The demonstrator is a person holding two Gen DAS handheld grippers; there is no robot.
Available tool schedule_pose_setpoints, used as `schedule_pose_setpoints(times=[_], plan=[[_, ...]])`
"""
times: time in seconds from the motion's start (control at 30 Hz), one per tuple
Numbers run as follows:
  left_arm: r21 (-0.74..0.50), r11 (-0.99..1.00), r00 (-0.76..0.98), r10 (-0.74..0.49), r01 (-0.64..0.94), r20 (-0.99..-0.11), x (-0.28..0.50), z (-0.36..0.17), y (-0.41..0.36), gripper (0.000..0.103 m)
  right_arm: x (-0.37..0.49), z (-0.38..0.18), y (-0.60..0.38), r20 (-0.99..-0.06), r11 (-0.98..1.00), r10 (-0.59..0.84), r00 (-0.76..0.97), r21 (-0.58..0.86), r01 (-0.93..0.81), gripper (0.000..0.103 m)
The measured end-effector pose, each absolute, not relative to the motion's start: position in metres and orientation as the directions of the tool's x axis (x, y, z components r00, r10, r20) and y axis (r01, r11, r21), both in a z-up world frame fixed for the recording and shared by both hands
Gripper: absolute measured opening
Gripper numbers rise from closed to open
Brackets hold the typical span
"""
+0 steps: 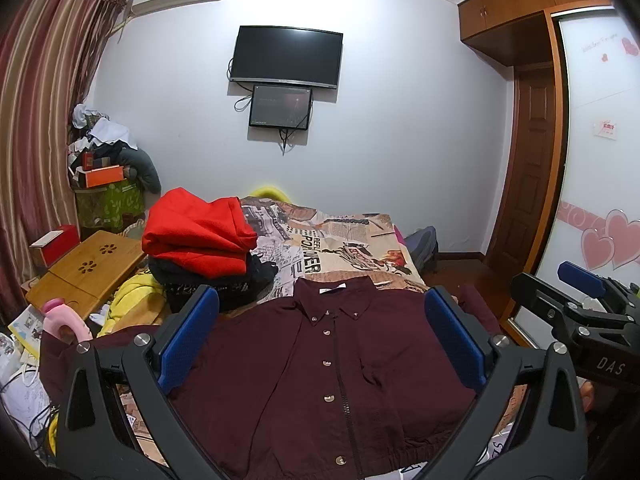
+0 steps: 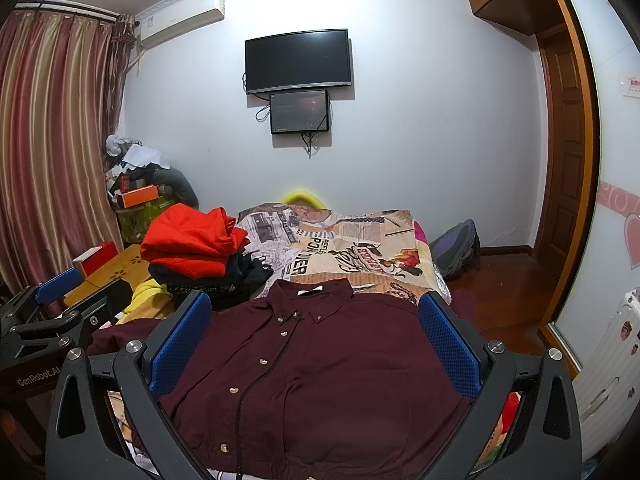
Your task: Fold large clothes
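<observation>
A dark maroon button-up shirt [image 1: 320, 364] lies flat, front up and buttoned, on the bed with its collar toward the far wall; it also fills the lower right wrist view [image 2: 320, 368]. My left gripper [image 1: 320, 304] hovers above the shirt, wide open, blue pads on either side of the chest. My right gripper [image 2: 316, 304] hangs likewise above the shirt, wide open, holding nothing. Each gripper shows at the edge of the other's view: the right gripper [image 1: 580, 292] at right, the left gripper [image 2: 56, 288] at left. The sleeves spread out sideways, partly hidden.
A stack of folded clothes, red on top [image 1: 200, 232] over black ones, sits at the bed's left. The bed cover [image 1: 340, 240] has a newspaper print. A wooden lap table [image 1: 84, 276] and clutter lie left; a backpack [image 2: 460, 248] and wardrobe door [image 1: 592, 160] stand right.
</observation>
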State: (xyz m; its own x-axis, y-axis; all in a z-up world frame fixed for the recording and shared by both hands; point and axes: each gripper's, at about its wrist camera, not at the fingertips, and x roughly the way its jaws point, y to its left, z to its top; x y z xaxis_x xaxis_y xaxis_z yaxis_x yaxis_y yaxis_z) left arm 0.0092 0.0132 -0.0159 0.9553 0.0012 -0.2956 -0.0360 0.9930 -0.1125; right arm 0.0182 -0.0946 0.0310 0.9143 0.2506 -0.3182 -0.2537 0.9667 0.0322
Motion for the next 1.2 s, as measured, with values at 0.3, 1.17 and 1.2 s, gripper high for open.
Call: schedule_pose_setpoints(times=[0.3,1.17,1.2], plan=[[-0.113,0.993,0.955,0.001,-0.037,-0.296,0.01,-0.015,0.013,0.103,0.018,0.03,-0.094,-0.318,0.967,0.249,0.915,0.034,-0.252,0.103],[-0.137,0.989,0.945,0.013,-0.061,-0.328,0.025,-0.021,0.025,0.103,0.037,0.023,-0.105,-0.338,0.977,0.206,0.918,0.028,-0.209,0.103],[-0.133,0.989,0.944,0.024,-0.071,-0.329,0.027,-0.021,0.027,0.103,0.039,0.023,-0.106,-0.339,0.978,0.203,0.919,0.026,-0.206,0.103]])
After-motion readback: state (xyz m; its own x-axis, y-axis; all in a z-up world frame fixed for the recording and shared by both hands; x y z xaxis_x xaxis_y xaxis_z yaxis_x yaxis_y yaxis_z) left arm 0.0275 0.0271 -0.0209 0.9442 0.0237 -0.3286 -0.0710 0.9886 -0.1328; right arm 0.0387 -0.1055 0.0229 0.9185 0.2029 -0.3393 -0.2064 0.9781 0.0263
